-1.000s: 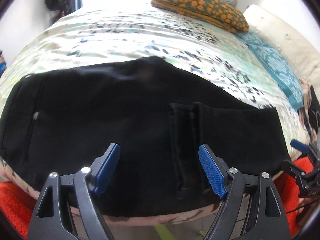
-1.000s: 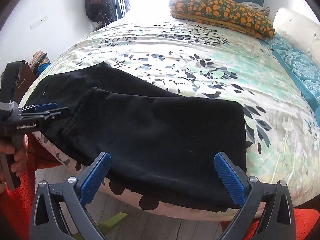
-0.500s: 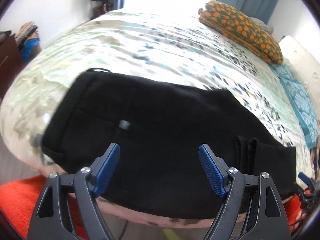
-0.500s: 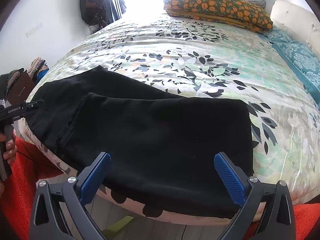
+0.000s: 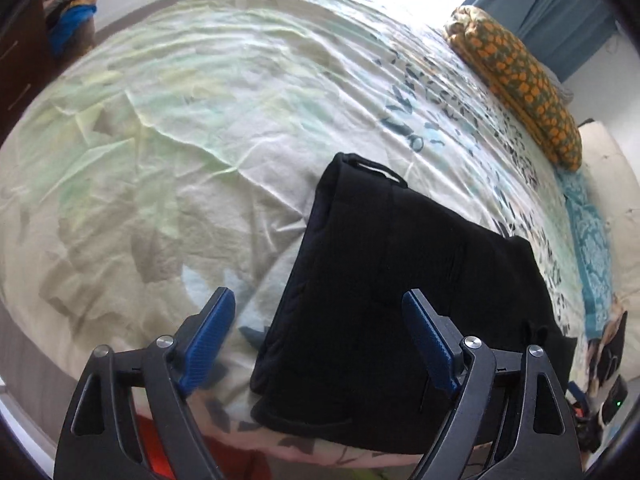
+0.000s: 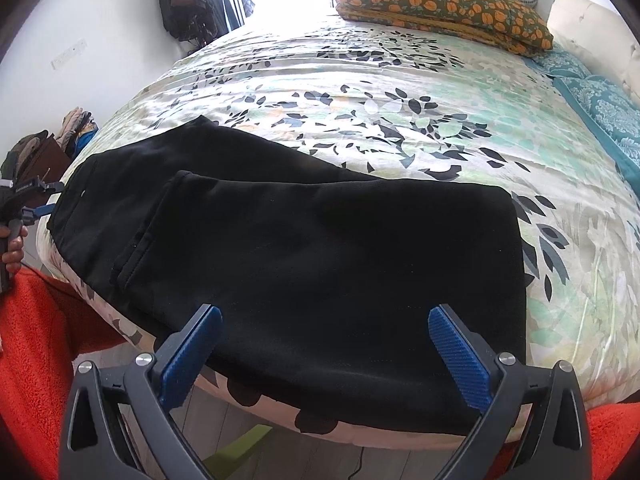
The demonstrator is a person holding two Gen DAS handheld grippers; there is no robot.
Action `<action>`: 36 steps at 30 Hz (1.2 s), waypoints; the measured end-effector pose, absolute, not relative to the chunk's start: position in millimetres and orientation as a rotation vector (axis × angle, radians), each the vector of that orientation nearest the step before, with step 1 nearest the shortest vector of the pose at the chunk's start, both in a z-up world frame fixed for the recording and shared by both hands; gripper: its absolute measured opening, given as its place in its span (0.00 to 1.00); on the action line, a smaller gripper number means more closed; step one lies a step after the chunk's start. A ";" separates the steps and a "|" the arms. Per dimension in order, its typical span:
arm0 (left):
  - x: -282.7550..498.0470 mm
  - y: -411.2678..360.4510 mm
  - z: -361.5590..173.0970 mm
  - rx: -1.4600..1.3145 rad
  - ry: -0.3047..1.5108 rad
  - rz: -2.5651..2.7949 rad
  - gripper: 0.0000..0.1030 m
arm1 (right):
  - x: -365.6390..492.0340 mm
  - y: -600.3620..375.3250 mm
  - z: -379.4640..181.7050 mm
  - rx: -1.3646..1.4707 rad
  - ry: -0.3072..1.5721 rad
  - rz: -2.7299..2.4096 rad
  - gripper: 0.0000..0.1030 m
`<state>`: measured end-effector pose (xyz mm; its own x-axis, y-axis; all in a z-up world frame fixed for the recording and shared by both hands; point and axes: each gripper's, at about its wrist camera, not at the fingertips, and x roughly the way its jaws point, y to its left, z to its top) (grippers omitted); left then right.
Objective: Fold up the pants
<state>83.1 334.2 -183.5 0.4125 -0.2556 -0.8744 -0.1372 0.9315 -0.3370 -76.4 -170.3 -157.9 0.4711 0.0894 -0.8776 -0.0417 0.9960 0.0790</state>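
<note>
Black pants [image 6: 320, 240] lie folded lengthwise across the near edge of the bed [image 6: 400, 100], with one end doubled back over the middle. My right gripper [image 6: 324, 316] hovers open above the near edge of the pants' right half, with nothing between its pads. My left gripper [image 5: 318, 300] hangs over the waistband end of the pants [image 5: 400, 280]. Its jaws are opening and straddle that end's edge without pressing on it. In the right wrist view the left gripper [image 6: 28, 200] shows at the far left, held by a hand [image 6: 12, 248].
An orange patterned pillow [image 6: 440, 0] and a teal pillow [image 6: 600, 100] lie at the head of the bed. Bare floral bedspread [image 5: 160, 160] spreads left of the pants. Orange-red fleece [image 6: 36, 340] sits below the bed's edge. A dresser with clothes [image 5: 68, 20] stands far left.
My left gripper has swung left along the bed's edge, from the pants' middle to their waistband end, and has rolled. The right gripper has stayed almost where it was.
</note>
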 end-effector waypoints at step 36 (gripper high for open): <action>38.0 216.6 -80.1 -0.690 1.094 -0.463 0.17 | -43.0 -174.7 -148.8 0.194 1.016 0.112 0.99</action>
<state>38.0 216.6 -80.1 0.3984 -0.6521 -0.6450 0.0083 0.7058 -0.7084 -43.0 -174.7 -148.8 0.5227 0.1829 -0.8327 -0.0027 0.9771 0.2129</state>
